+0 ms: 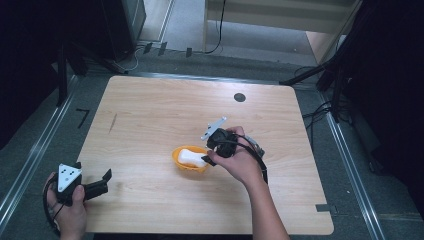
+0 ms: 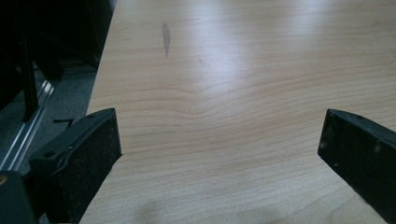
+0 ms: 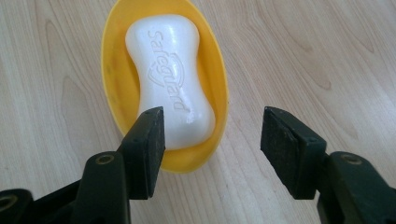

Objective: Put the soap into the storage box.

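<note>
A white bar of soap [image 3: 170, 70] lies lengthwise in a yellow oval dish [image 3: 114, 88] on the wooden table. From above the soap [image 1: 191, 158] sits in the dish [image 1: 178, 161] near the table's middle. My right gripper [image 3: 212, 135] hangs open just over the dish's near end, one jaw above the soap's tip, the other over bare wood; in the high view it [image 1: 210, 157] is at the dish's right rim. My left gripper [image 1: 106, 179] rests open at the table's front left corner, and in the left gripper view it [image 2: 219, 140] has only bare wood between its jaws.
The light wooden table [image 1: 150, 110] has a dark round hole [image 1: 240, 97] near its far edge and a small dark smudge [image 1: 113, 122] at the left. Dark stands and cables surround the table on a grey floor [image 1: 30, 145].
</note>
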Tool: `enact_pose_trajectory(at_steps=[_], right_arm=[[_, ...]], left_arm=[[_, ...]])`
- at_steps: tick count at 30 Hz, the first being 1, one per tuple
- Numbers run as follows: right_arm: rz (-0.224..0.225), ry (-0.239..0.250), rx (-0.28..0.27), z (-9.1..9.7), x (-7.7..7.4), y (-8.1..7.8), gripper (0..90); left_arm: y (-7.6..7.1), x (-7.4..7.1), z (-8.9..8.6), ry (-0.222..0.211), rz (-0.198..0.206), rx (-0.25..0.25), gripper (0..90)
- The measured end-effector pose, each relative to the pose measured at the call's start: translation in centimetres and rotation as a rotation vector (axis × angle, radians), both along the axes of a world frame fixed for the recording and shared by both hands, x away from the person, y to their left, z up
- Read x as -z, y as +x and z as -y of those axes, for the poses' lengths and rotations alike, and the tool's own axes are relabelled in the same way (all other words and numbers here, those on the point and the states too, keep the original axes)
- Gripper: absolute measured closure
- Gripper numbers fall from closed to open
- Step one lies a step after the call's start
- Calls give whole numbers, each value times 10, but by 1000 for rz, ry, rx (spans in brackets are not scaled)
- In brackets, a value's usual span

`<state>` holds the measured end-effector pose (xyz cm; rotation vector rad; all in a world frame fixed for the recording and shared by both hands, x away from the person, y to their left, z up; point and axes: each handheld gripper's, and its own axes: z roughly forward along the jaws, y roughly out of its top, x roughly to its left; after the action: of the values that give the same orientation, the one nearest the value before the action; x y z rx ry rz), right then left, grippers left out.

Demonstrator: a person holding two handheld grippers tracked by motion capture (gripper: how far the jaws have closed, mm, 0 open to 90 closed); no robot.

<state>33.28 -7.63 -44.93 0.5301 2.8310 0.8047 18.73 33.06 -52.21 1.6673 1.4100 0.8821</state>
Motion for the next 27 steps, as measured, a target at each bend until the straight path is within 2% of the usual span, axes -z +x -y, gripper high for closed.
enact_pose_trajectory(at_steps=[10, 16, 18, 22, 27], right_arm=[[1, 10, 27, 15, 5, -3, 359], [4, 17, 67, 27, 9, -5, 303], [-23, 29, 87, 32, 10, -7, 285], [-1, 39, 119, 42, 13, -9, 235], [1, 57, 165, 55, 16, -12, 192]], left_arm=[[0, 0, 0, 5, 0, 5, 0], [0, 0, 1, 8, -1, 2, 0], [0, 0, 1, 8, 2, 3, 0], [0, 0, 2, 15, 4, 6, 0], [0, 0, 2, 14, 8, 12, 0]])
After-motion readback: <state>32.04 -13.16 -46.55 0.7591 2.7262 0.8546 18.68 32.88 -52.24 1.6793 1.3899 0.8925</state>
